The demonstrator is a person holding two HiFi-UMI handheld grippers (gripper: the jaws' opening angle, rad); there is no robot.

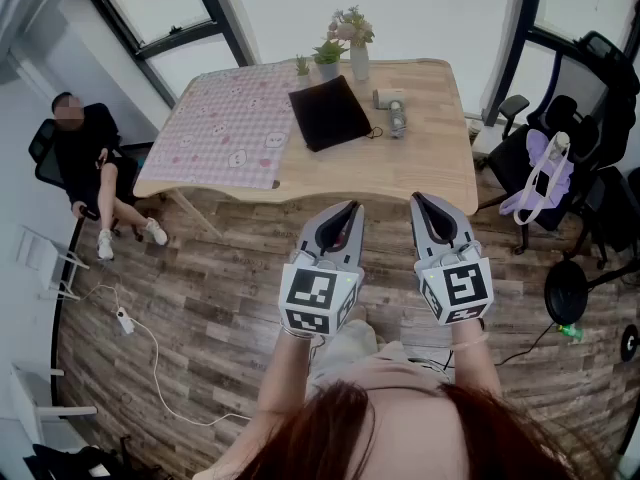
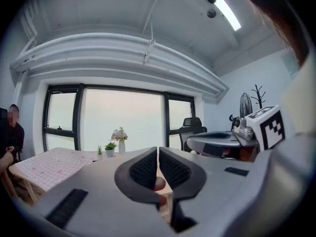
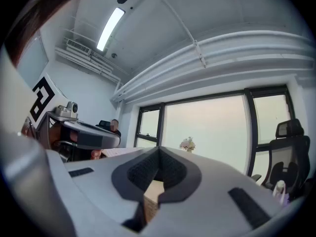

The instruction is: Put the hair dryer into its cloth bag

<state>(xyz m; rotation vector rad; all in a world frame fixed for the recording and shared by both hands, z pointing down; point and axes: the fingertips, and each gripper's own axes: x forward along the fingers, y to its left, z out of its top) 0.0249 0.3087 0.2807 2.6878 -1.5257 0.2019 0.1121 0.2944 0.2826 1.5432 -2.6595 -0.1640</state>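
A black cloth bag [image 1: 328, 112] lies flat on the wooden table [image 1: 420, 158], near its middle. Just right of it rests the grey hair dryer [image 1: 393, 109], with a dark cord loop between them. Both grippers hang over the floor, well short of the table's near edge. My left gripper [image 1: 350, 209] is shut and holds nothing; in its own view my left gripper [image 2: 158, 152] shows its pads together. My right gripper [image 1: 420, 201] is shut and empty too, and my right gripper [image 3: 158, 152] points level at the windows.
A pink checked cloth [image 1: 225, 128] covers the table's left half. A vase of flowers [image 1: 357, 46] and small potted plants [image 1: 327, 58] stand at the far edge. A person sits on a chair [image 1: 85, 158] at left. Office chairs [image 1: 560, 158] crowd the right; a cable [image 1: 150, 358] runs over the floor.
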